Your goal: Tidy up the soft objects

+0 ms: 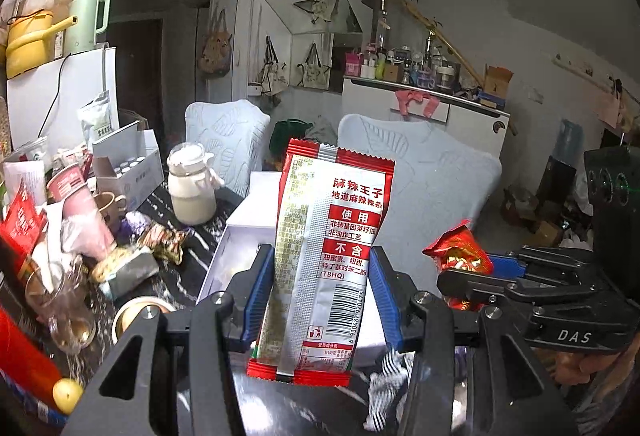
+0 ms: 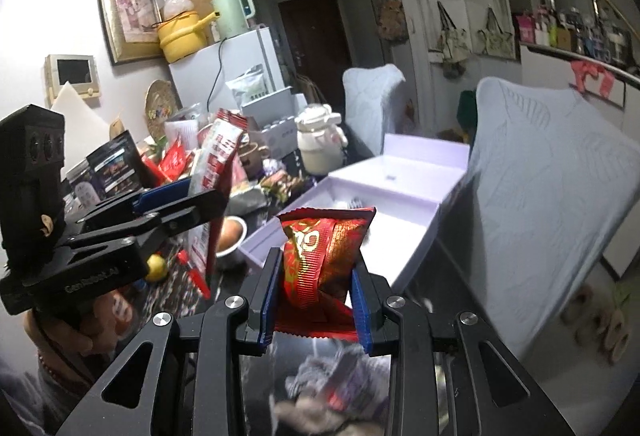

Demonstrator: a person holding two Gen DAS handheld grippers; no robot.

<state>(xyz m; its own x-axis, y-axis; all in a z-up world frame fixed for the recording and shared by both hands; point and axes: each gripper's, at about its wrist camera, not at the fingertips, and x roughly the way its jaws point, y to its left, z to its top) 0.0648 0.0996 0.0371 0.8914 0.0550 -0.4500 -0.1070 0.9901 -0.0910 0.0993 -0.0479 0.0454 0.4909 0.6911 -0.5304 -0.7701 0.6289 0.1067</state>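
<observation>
Both grippers squeeze snacks: left gripper [image 1: 322, 272] holds the tall silver packet [image 1: 332, 236]; right gripper [image 2: 316, 296] holds the red packet [image 2: 324, 260], probably nearer the white box [image 2: 400, 196] ahead.

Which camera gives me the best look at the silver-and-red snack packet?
The left wrist view: the silver-and-red snack packet stands upright, clamped in the left gripper, its printed back and barcode readable. The right wrist view shows it only edge-on at the left.

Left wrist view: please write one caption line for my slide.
Left gripper holds a silver-and-red snack packet upright above an open white box; right gripper beside it holds a red packet.
</observation>
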